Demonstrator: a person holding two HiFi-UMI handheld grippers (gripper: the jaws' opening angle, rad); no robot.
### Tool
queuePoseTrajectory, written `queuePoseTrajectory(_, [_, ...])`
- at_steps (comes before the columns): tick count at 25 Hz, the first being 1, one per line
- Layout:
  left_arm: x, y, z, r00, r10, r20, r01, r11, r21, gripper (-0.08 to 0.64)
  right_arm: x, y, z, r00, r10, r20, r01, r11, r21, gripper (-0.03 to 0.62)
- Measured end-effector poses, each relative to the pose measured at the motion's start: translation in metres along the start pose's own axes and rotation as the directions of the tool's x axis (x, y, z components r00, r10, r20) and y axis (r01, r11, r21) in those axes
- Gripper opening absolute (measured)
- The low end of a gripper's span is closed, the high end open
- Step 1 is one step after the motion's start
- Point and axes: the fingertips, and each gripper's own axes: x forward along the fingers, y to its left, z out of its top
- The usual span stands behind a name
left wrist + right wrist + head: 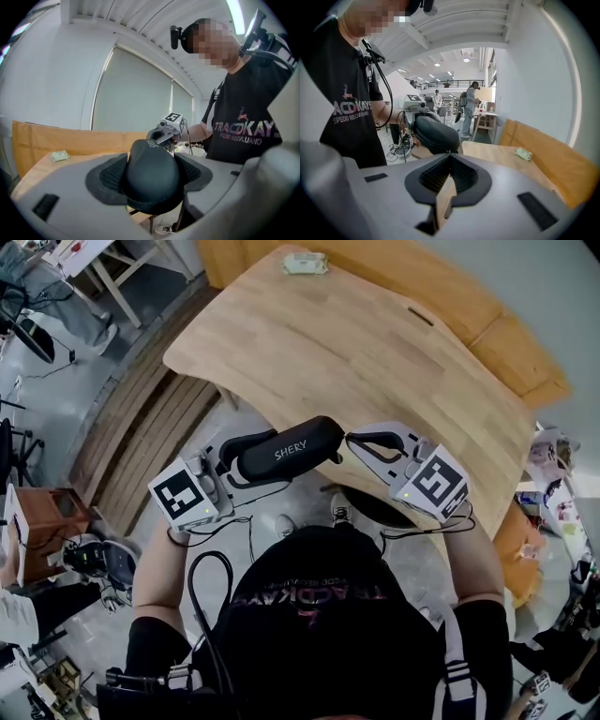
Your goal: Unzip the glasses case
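Head view shows me the wooden table (375, 343) spreading ahead of both grippers. The black case (286, 452) hangs in the air between the two, off the table's near edge. My left gripper (152, 176) is clamped around one end of it, with a pad on each side. My right gripper (449, 154) has its jaws drawn together at the tips on the opposite end. A small pale box (306, 263) lies on the table, far beyond them.

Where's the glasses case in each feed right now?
Head view: glasses case at centre, white lettering showing.
Left gripper view: the case fills lower centre, between the jaws.
Right gripper view: the case is centre-left, at the jaw tips.
Shared landmark: small pale green object on the table.
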Motion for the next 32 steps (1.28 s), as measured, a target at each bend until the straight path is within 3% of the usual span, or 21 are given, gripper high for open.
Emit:
queuePoseTrajectory(7, [-0.001,-0.023,0.006,0.996,-0.094,0.001,0.094,0.996,-0.012,0.318,-0.009,0.015,-0.002,0.986,0.160,-0.042,-0.160,0.987,0.005,0.020])
queuePoseTrajectory(15, [0.001,-0.048,0.015,0.980,-0.201,-0.005,0.201,0.979,-0.023,0.318,-0.021,0.028,-0.003,0.933,0.336,-0.130,-0.343,0.939,-0.028,0.020])
queuePoseTrajectory(22, [0.010,-0.072,0.016,0.958,-0.286,-0.023,0.286,0.958,-0.013,0.317,-0.023,0.041,-0.003,0.907,0.390,-0.157,-0.402,0.914,-0.052,0.020])
queuePoseTrajectory(32, [0.014,-0.073,0.012,0.954,-0.298,0.003,0.298,0.953,-0.053,0.313,-0.034,0.044,-0.013,0.893,0.411,-0.182,-0.417,0.909,0.007,0.039])
